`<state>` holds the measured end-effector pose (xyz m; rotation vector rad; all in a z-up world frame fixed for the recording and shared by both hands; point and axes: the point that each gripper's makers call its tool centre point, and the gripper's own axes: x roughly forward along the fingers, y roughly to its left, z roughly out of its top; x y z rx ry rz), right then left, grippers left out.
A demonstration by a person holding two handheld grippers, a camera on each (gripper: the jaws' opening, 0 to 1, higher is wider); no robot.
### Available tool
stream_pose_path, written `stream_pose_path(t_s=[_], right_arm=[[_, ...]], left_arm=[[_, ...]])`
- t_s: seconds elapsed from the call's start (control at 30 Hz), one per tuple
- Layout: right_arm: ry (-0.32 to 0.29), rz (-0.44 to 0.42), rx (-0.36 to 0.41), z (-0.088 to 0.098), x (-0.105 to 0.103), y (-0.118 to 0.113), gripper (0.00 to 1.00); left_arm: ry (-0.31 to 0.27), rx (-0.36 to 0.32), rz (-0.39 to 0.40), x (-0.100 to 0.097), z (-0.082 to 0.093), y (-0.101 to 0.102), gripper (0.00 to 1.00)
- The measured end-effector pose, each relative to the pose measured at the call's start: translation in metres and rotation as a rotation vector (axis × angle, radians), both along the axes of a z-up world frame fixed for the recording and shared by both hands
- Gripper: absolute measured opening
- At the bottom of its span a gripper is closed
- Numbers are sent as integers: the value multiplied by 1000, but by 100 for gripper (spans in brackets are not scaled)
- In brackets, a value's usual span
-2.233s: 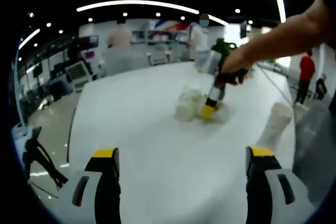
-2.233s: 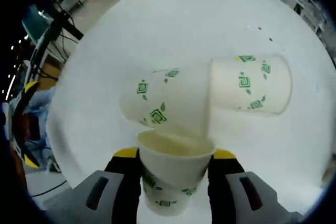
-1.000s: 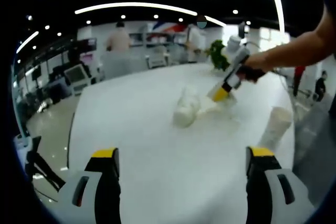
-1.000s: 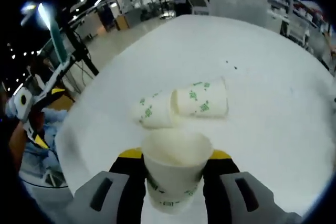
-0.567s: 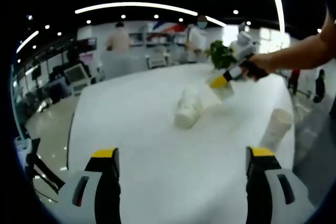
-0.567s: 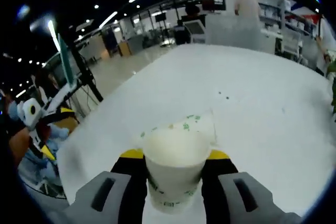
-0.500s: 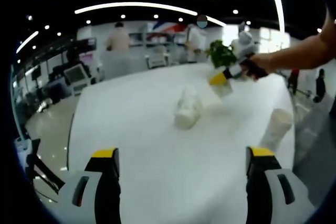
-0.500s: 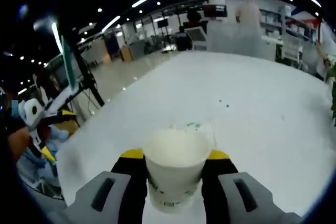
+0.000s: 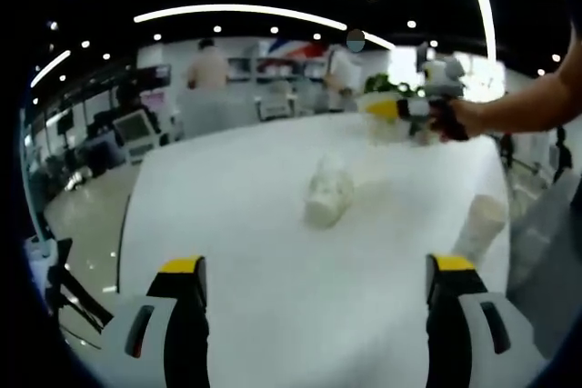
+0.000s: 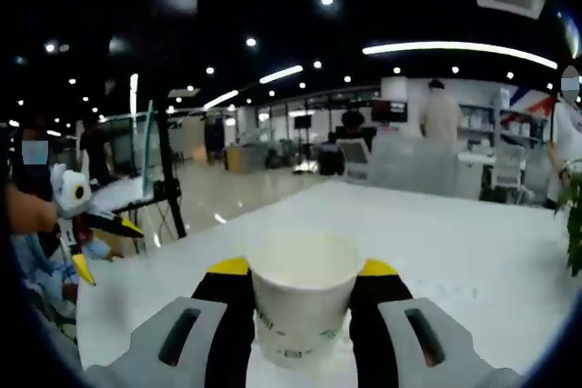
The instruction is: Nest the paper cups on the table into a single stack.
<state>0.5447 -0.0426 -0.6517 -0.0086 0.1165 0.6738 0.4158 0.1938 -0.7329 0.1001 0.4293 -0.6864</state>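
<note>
In the left gripper view the left claw (image 9: 314,283) sits nearest, its two yellow-tipped jaws spread wide with nothing between them, held low over the near part of the broad white bench (image 9: 236,252). Further along the bench lies a pale pair of paper cups on their side (image 9: 327,195), one seemingly pushed into the other, though it is too blurred to be sure. Off to the right near the bench edge stands a tall white column of nested paper cups (image 9: 480,224), upright and well apart from the lying pair. Beyond both, raised clear above the bench in the person's hand (image 9: 464,118), is the right claw (image 9: 386,118), pointing sideways. In the right gripper view the right claw (image 10: 300,270) is clamped on a white paper cup with small green print (image 10: 302,302), mouth up, held off the bench. Judged from this, the task is partway along: a stack exists, one cup is lifted and looks ready to be carried to it, and the lying pair has yet to be added. The held cup must next be lined up over the stack's open mouth.
</note>
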Motion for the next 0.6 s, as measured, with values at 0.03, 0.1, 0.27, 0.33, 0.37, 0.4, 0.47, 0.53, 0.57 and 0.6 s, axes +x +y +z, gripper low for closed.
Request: stream_pose_path(t_s=[0.03, 0.1, 0.27, 0.33, 0.37, 0.4, 0.47, 0.53, 0.57, 0.6], right_arm=[[-17, -8, 11, 5, 0, -2, 37], [-24, -20, 8, 6, 1, -7, 37], [-37, -29, 2, 7, 3, -10, 37], [-43, -32, 1, 8, 2, -11, 37], [-43, -31, 2, 8, 1, -10, 37], [-45, -31, 1, 8, 1, -10, 37], [-47, -27, 5, 8, 0, -10, 37], [-53, -25, 2, 8, -4, -9, 37], [-55, -24, 0, 9, -5, -9, 37], [-58, -21, -2, 9, -6, -8, 37]], left_arm=[[0, -2, 2, 0, 0, 0, 99], [0, -3, 4, 1, 1, 0, 99], [-4, -4, 4, 2, 3, 0, 99], [-5, -4, 4, 2, 4, 0, 99], [-5, -6, 4, 3, 4, 0, 99], [-5, -6, 4, 2, 4, 0, 99], [-4, -7, 5, 3, 4, 1, 99], [-3, -10, 5, 2, 4, 0, 99], [-3, -10, 5, 2, 4, 0, 99], [-2, -9, 5, 2, 4, 0, 99]])
